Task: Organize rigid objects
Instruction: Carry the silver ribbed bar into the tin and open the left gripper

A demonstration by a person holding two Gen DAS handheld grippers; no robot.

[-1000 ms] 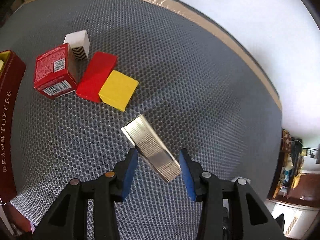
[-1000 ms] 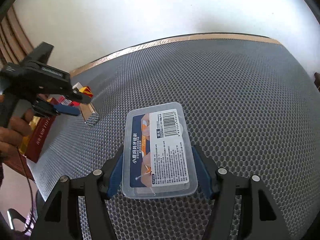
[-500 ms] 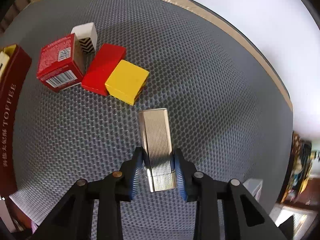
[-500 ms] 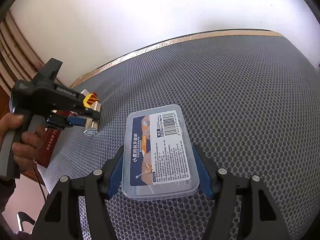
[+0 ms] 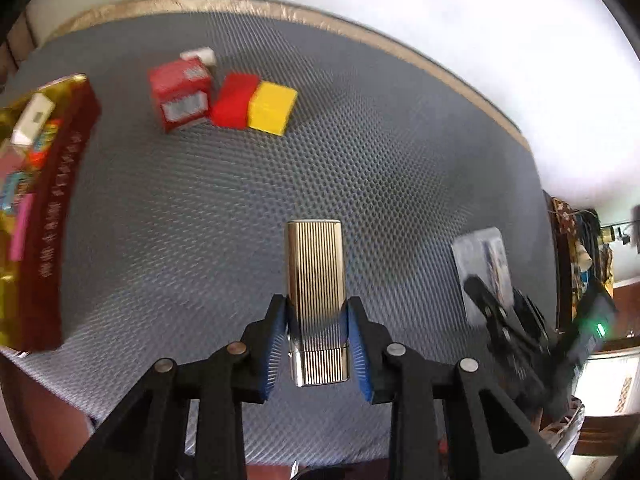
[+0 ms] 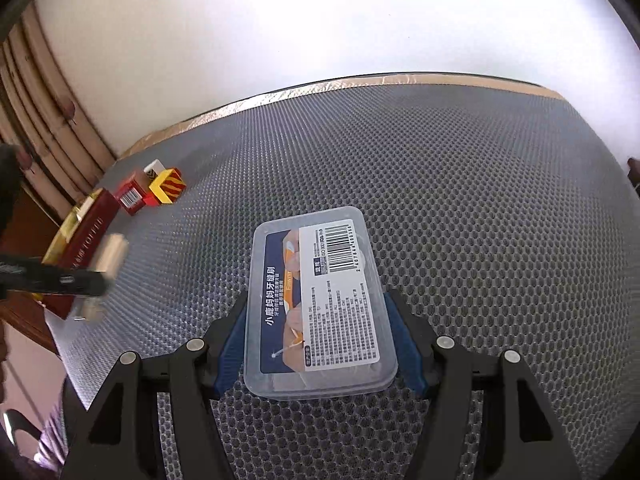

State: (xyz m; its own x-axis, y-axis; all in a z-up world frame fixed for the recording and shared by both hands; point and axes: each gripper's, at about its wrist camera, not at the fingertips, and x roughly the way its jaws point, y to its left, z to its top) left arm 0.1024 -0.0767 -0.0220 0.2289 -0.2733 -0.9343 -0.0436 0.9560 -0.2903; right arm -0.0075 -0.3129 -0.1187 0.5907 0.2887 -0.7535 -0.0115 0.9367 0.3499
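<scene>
My left gripper (image 5: 317, 338) is shut on a ribbed gold metal case (image 5: 316, 296) and holds it above the grey mat. My right gripper (image 6: 320, 344) is shut on a clear plastic box with a printed label (image 6: 320, 304); that box also shows in the left wrist view (image 5: 482, 268). A dark red toffee box (image 5: 52, 216) with small items inside stands at the left. Beyond it sit a red carton (image 5: 180, 98), a red block (image 5: 234, 100), a yellow block (image 5: 272, 108) and a white block (image 5: 200, 55). The blurred left gripper and case show in the right wrist view (image 6: 102, 268).
The honeycomb grey mat (image 5: 360, 152) covers the table, with a gold edge strip (image 5: 280, 10) against a white wall. The table's front edge runs just below the left gripper. Cluttered furniture (image 5: 580, 248) stands at the far right.
My left gripper has closed on the gold case, lifted it and pulled back toward the near left edge. My right gripper still holds the clear box with little movement.
</scene>
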